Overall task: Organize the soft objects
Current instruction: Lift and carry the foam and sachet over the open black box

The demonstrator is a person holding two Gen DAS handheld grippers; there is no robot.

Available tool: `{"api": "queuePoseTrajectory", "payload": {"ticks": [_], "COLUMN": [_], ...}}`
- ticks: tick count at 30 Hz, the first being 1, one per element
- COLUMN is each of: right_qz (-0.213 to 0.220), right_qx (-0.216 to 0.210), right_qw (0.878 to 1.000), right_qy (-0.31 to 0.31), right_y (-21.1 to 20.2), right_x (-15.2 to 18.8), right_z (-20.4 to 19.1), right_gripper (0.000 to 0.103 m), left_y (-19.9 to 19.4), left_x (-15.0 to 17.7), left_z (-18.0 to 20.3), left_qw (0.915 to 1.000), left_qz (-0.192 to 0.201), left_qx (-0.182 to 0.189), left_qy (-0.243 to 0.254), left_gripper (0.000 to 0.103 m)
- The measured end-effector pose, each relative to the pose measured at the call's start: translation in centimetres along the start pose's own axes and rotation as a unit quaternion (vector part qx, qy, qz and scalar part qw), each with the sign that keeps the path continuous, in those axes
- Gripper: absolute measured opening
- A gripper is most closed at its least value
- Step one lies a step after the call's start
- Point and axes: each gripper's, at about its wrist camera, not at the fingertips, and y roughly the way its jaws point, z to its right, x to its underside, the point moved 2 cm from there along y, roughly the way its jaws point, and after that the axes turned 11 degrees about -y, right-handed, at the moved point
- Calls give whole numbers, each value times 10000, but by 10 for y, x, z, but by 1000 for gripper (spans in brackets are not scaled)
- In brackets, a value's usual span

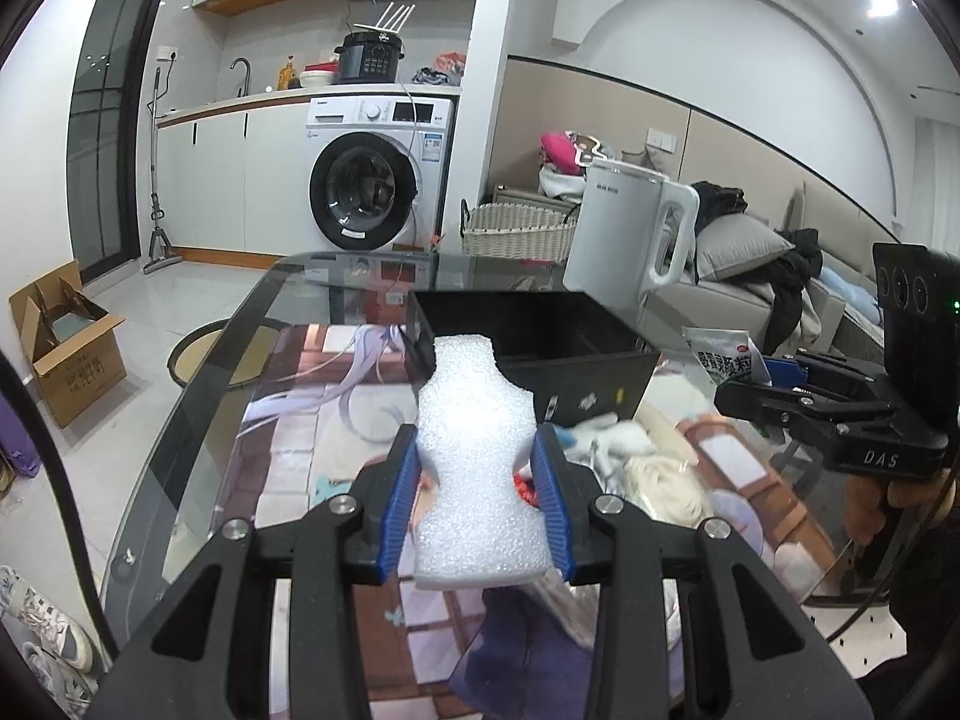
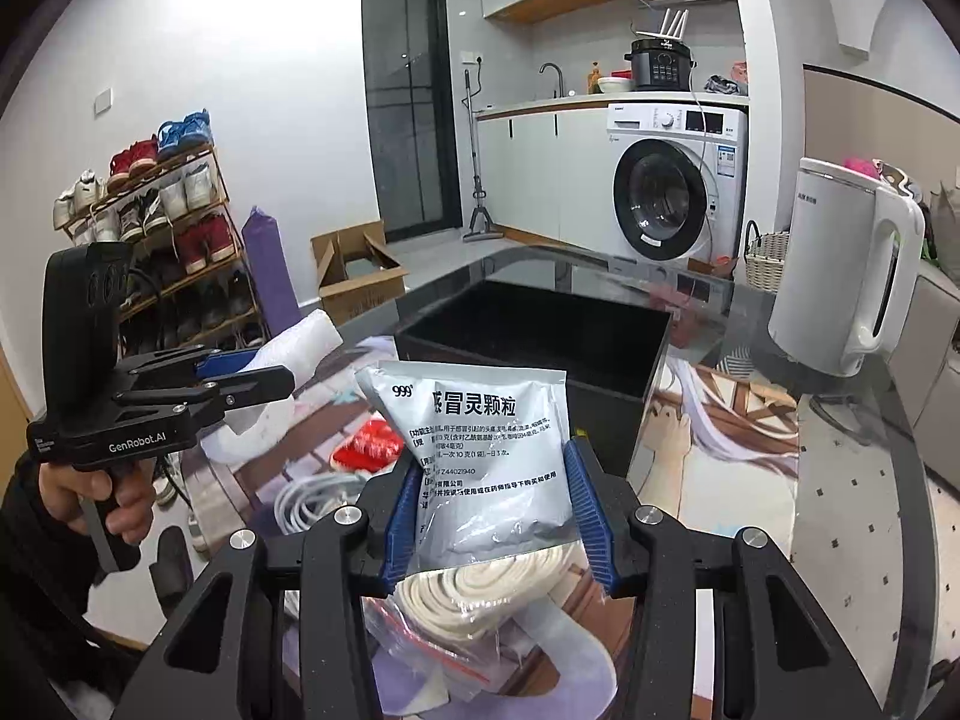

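My left gripper [image 1: 475, 468] is shut on a white foam piece [image 1: 477, 456] and holds it above the table, its far end near the black box [image 1: 576, 360]. My right gripper [image 2: 492, 492] is shut on a silver medicine sachet [image 2: 486, 456] and holds it in front of the black box [image 2: 540, 336]. The right gripper also shows in the left wrist view [image 1: 744, 396], at the right with the sachet [image 1: 726, 357]. The left gripper shows in the right wrist view [image 2: 264, 384], at the left with the foam [image 2: 288, 360].
On the printed mat [image 1: 312, 420] lie a white cable coil [image 2: 312, 501], a red item [image 2: 369, 447], a bag with a cream roll [image 2: 480, 600] and white soft things [image 1: 624, 444]. A white kettle [image 2: 840, 276] stands at the right of the glass table [image 2: 852, 480].
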Motion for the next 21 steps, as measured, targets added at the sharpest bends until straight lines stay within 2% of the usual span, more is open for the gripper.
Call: {"api": "queuePoseTrajectory", "payload": {"ticks": [8,21], "right_qz": [85,-12], "right_qx": [154,377], "right_qw": [9998,9991], "right_qy": [57,204], "right_y": [0,12], "right_x": [-20,-30], "right_z": [12,39], "right_gripper": [46,46], "left_y": [12,37], "left_x": [-18,-44], "left_z": [9,27], "left_qw": [9999,9995], "left_qz": [104,113], "left_qx": [18,197], "left_qy": [50,206], "left_gripper": [36,36]}}
